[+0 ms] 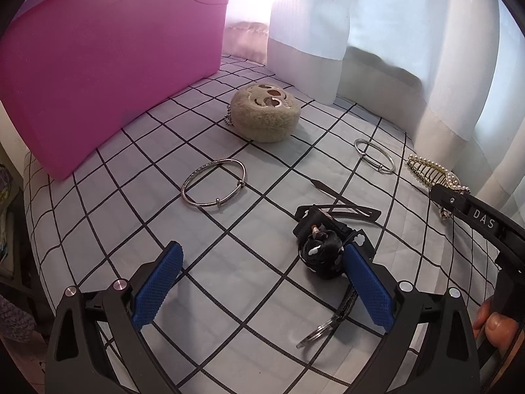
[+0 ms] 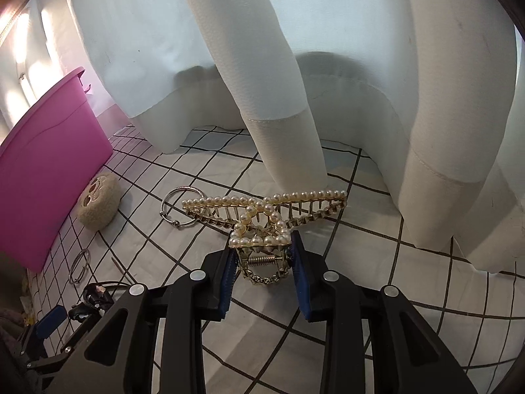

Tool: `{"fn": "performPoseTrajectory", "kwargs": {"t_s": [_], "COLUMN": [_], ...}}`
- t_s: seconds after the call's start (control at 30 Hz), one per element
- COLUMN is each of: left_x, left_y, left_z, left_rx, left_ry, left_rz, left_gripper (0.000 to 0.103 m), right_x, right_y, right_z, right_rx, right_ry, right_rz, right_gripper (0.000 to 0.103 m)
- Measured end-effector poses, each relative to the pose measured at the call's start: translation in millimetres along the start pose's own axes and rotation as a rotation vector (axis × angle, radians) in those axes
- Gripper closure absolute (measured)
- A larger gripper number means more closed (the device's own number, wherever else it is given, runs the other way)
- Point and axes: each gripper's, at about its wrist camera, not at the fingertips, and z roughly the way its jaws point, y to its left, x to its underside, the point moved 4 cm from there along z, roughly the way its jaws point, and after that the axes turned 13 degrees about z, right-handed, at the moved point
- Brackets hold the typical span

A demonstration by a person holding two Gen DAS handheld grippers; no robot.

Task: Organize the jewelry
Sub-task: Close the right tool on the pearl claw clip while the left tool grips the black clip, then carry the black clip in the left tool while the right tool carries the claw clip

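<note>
Pearl claw clip [image 2: 262, 220] sits on the grid-print sheet [image 2: 361, 312], well off from the pink bin [image 2: 49, 170], close under the white curtain [image 2: 279, 115]. Your right gripper [image 2: 264, 269] has the clip's spring end between its pads, jaws narrowed nearly onto it; I can't tell if both pads actually press yet, so treat it as not gripped. Squeeze on the two lever tabs, not the spring coil, and keep it square so the clip doesn't twist out. Lift straight, clear of the curtain hem, then carry toward the bin. Your left gripper [image 1: 262, 279] hangs wide open with nothing in it, nearer the bin, the black bow keychain [image 1: 323, 256] against its right pad. Two silver bangles and the plush pouch [image 1: 265, 115] lie between clip and bin; don't drag through them.
</note>
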Motion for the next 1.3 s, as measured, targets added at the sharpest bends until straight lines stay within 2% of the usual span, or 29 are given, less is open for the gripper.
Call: {"fn": "performPoseTrajectory", "kwargs": {"t_s": [0.07,0.13,0.17,0.2,0.23,0.27,0.43,0.73,1.03,1.3], "left_x": [-1.7,-2.7,-3.8,-4.7,-5.3,-5.5,-2.8,-1.1,-11.2,-20.7], "left_y": [-0.2,-1.0,-2.1,-4.1,-6.0,-7.8,-2.5,14.7,24.3,42.6], "left_z": [1.4,0.0,-0.8,-1.9,-3.2,-4.5,-11.0,-43.4,-83.9,-136.0], "left_rx": [0.000,-0.003,0.002,0.017,0.042,0.066,0.097,0.139,0.136,0.111], "left_ry": [-0.001,-0.009,-0.016,-0.022,-0.029,-0.031,-0.056,-0.138,-0.179,-0.213], "left_rz": [0.003,0.008,0.020,0.032,0.038,0.041,0.023,-0.003,0.021,0.025], "left_gripper": [0.010,0.032,0.039,0.054,0.073,0.080,0.088,0.089,0.089,0.090], "right_x": [1.7,5.1,6.3,7.3,8.6,10.3,17.4,30.7,42.1,44.2], "right_y": [-2.4,-3.8,-4.5,-4.0,-3.9,-4.0,-1.8,1.3,14.9,38.6], "right_z": [-2.7,-5.7,-7.6,-8.2,-9.3,-11.1,-20.2,-42.5,-77.9,-131.7], "right_rx": [0.002,0.002,0.001,0.002,0.001,-0.002,-0.024,-0.064,-0.100,-0.128], "right_ry": [-0.002,-0.003,-0.005,-0.006,-0.006,-0.005,-0.010,-0.008,-0.009,-0.032], "right_rz": [0.002,0.000,-0.002,-0.004,-0.006,-0.009,-0.015,-0.016,-0.029,-0.071], "right_gripper": [0.073,0.073,0.073,0.073,0.073,0.073,0.073,0.073,0.073,0.073]}}
